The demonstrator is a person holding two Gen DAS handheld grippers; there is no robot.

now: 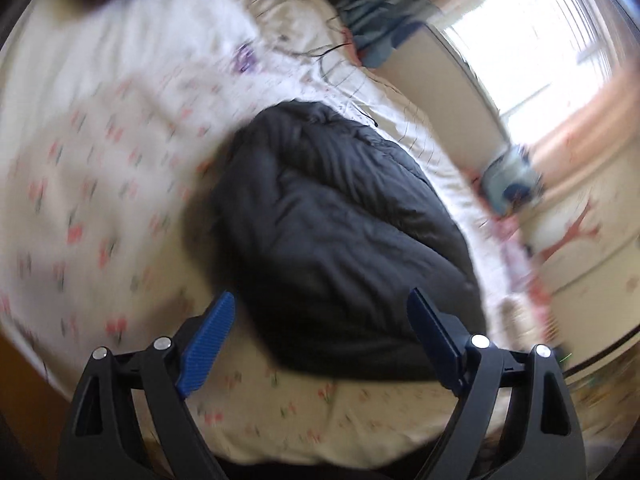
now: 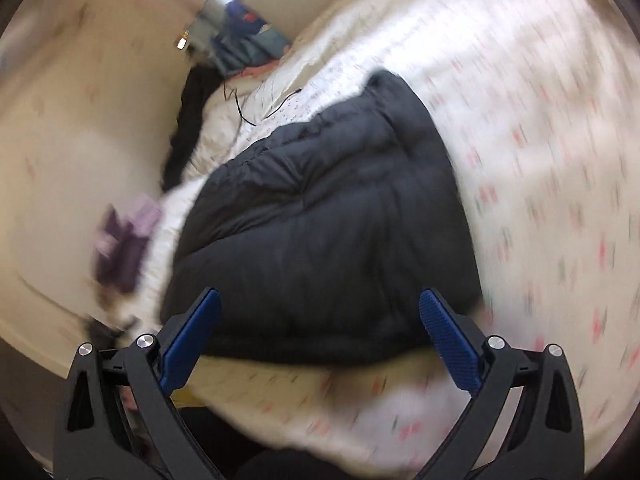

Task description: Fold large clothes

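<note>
A bedroom in a home. A wide bed (image 1: pixel 100 168) fills most of both views, covered with a white bedspread printed with small pink flowers. A dark padded jacket (image 1: pixel 340 240) lies bundled on it. Past the bed, a bright window (image 1: pixel 532 52) with pale peach curtains (image 1: pixel 580 136) lets in daylight. Cream walls (image 2: pixel 60 128) carry faint pink decorations. Loose blue clothing (image 2: pixel 240 36) is heaped at the far side of the bed, and a thin black cable (image 2: pixel 244 112) trails over the covers.

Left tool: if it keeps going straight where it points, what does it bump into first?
Most likely the black puffy jacket lying on the flowered bedspread. The open left tool points right at its near edge, though blur hides the depth.
</note>
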